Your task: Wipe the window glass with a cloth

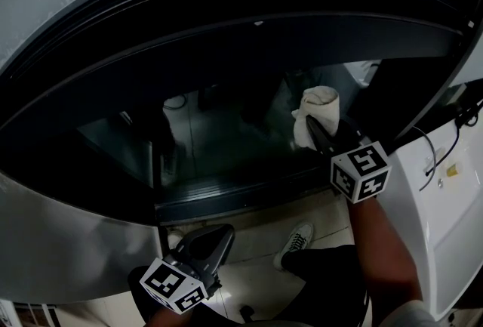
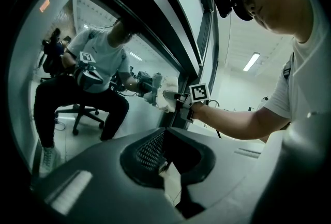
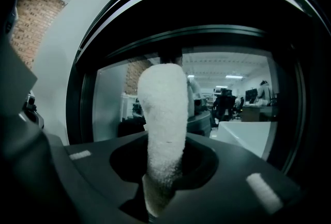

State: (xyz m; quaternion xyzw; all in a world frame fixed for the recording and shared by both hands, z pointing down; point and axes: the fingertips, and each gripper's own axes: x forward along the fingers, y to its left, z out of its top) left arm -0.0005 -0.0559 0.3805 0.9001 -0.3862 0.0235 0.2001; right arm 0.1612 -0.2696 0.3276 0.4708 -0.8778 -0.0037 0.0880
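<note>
My right tool (image 1: pixel 315 133) clamped on white cloth (image 1: pixel 317 103), cloth against window glass (image 1: pixel 219 129), left tool (image 1: pixel 215 241) closed, empty, its view showing the contact.

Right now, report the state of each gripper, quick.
Left gripper: jaws together, holding nothing.
Right gripper: shut on the white cloth.
</note>
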